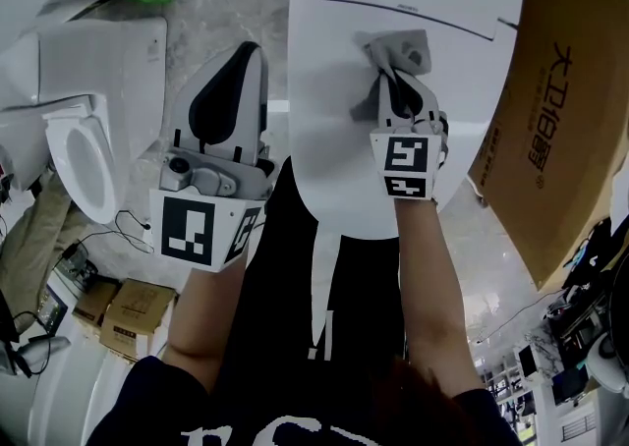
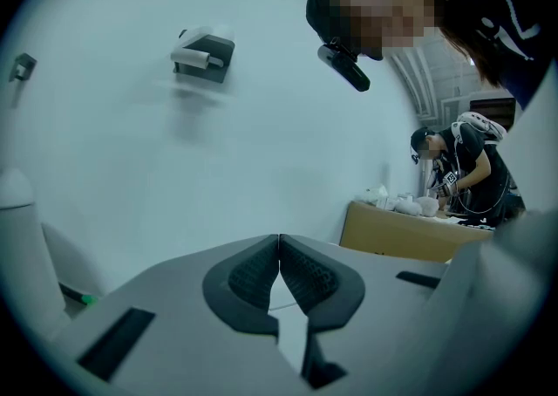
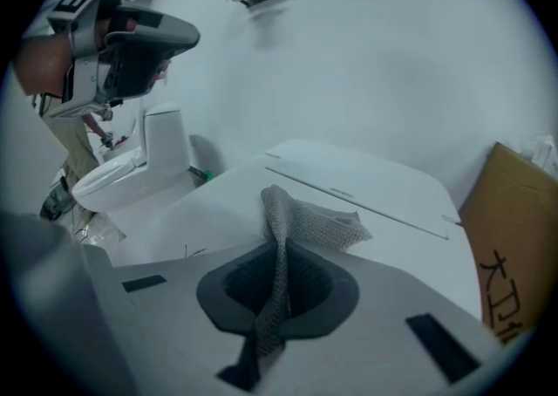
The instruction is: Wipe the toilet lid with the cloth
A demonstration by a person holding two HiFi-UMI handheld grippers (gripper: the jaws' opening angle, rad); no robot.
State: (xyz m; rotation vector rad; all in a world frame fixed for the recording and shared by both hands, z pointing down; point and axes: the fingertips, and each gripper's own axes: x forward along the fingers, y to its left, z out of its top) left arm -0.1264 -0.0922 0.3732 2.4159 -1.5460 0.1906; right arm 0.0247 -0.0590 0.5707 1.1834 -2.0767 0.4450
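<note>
A white toilet lid [image 1: 344, 90] lies shut in the middle of the head view and fills the lower half of the right gripper view [image 3: 349, 180]. My right gripper [image 1: 401, 81] is shut on a grey mesh cloth [image 1: 398, 49] over the lid's far half; the cloth's free end [image 3: 318, 224] spreads on the lid ahead of the jaws. My left gripper [image 1: 231, 90] is held off the lid's left side, raised and shut with nothing between its pads [image 2: 301, 276]. It also shows at the upper left of the right gripper view [image 3: 131, 41].
A large cardboard box [image 1: 555, 110] leans close against the toilet's right side. A second white toilet [image 1: 84, 139] with its seat exposed stands to the left, with small boxes [image 1: 128, 311] and cables on the floor. A wall fixture [image 2: 205, 54] hangs ahead; another person [image 2: 458, 167] works at the back.
</note>
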